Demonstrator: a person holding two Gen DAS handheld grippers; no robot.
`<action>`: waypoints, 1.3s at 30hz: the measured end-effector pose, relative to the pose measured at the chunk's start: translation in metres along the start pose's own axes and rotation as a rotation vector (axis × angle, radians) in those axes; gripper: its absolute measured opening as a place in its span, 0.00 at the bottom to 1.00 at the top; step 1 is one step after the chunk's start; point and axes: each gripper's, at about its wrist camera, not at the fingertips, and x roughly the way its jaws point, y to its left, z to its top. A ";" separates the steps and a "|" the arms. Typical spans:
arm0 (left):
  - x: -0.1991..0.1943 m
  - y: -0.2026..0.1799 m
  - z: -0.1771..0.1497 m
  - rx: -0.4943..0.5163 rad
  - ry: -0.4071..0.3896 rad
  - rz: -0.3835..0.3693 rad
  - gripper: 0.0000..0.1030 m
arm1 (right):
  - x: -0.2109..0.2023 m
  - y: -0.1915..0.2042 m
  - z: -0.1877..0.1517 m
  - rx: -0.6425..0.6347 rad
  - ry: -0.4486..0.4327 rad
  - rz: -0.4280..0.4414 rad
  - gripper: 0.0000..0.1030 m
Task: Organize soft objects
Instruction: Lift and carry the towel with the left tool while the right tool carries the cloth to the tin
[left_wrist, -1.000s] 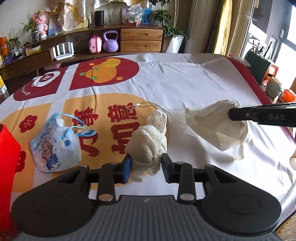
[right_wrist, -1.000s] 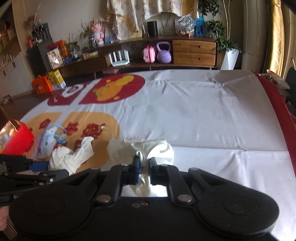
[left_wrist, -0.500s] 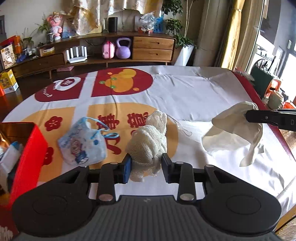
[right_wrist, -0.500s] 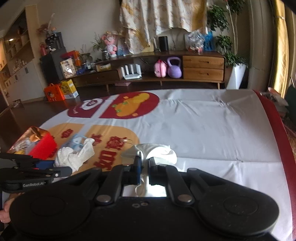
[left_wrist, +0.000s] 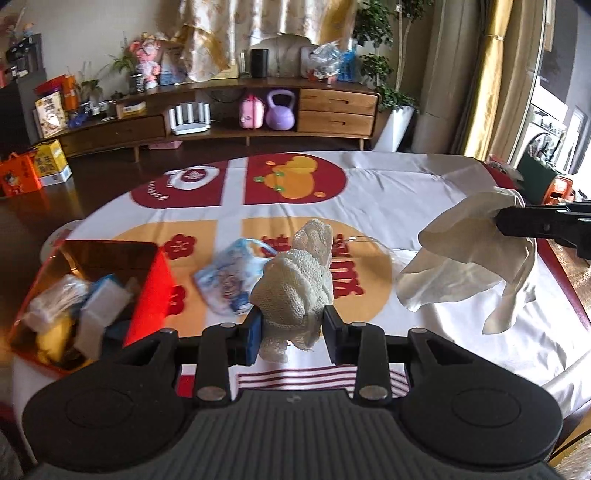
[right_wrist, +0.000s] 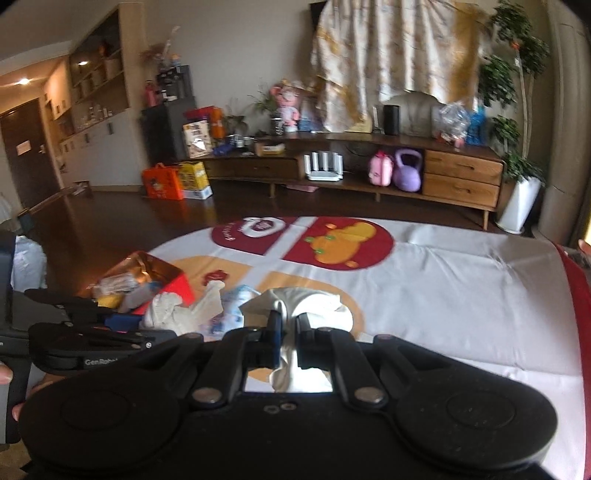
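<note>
The left gripper (left_wrist: 291, 328) is clamped on a bunched cream knitted cloth (left_wrist: 295, 284) held up above the desk (left_wrist: 388, 195), while the right gripper (right_wrist: 289, 328) pinches a thin white cloth (left_wrist: 469, 258) that hangs off its fingers over the desk's right side. Just beyond the knitted cloth a blue printed face mask (left_wrist: 231, 280) lies on the orange patch of the tablecloth, and to its left, at the desk's edge, stands an open red box (left_wrist: 151, 288) already holding several soft items.
</note>
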 end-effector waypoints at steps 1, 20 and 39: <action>-0.004 0.005 0.000 -0.006 0.000 0.005 0.32 | 0.000 0.007 0.002 -0.008 -0.002 0.008 0.06; -0.078 0.102 0.000 -0.060 -0.009 0.140 0.32 | 0.023 0.145 0.046 -0.175 -0.010 0.196 0.06; -0.072 0.196 0.004 -0.096 0.025 0.257 0.32 | 0.101 0.236 0.078 -0.259 0.058 0.272 0.06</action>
